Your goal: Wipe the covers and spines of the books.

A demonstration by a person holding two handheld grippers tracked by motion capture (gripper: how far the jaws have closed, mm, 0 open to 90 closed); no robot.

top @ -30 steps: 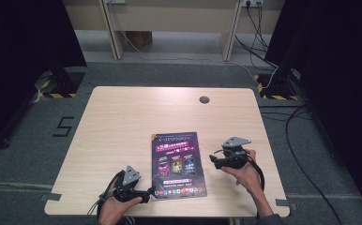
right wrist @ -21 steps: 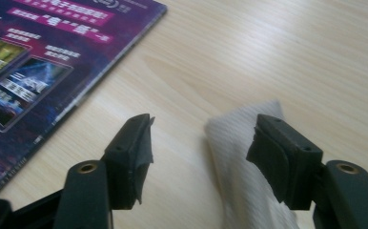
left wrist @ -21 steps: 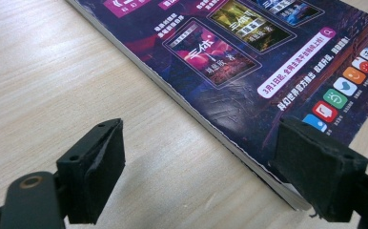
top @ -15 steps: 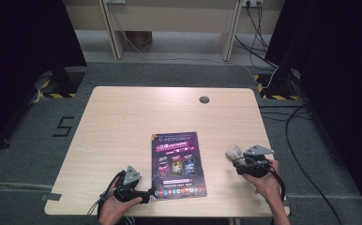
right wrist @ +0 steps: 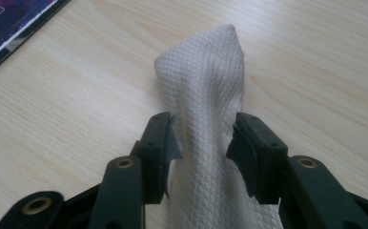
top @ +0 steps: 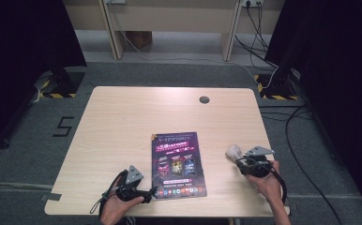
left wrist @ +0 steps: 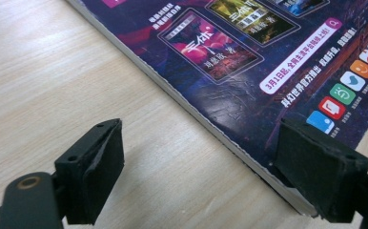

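A purple magazine [top: 178, 161] lies flat near the front middle of the wooden table [top: 123, 122]. At its near left corner my left gripper [top: 153, 193] rests low and open. Its jaws straddle the magazine [left wrist: 249, 57] edge, one over the cover and one over bare wood, in the left gripper view [left wrist: 201, 176]. To the right of the magazine, my right gripper [top: 238, 159] is shut on a white textured cloth [top: 233, 152]. The cloth [right wrist: 206, 90] stands up between the jaws in the right gripper view [right wrist: 203, 143], just above the tabletop.
A round cable hole [top: 204, 99] sits at the table's back right. A corner of the magazine [right wrist: 10, 19] shows at the right gripper view's upper left. Cables [top: 291, 126] run over the floor to the right of the table.
My right gripper has moved from the magazine's right edge out to the right, with the white cloth in its jaws. The left gripper has stayed put.
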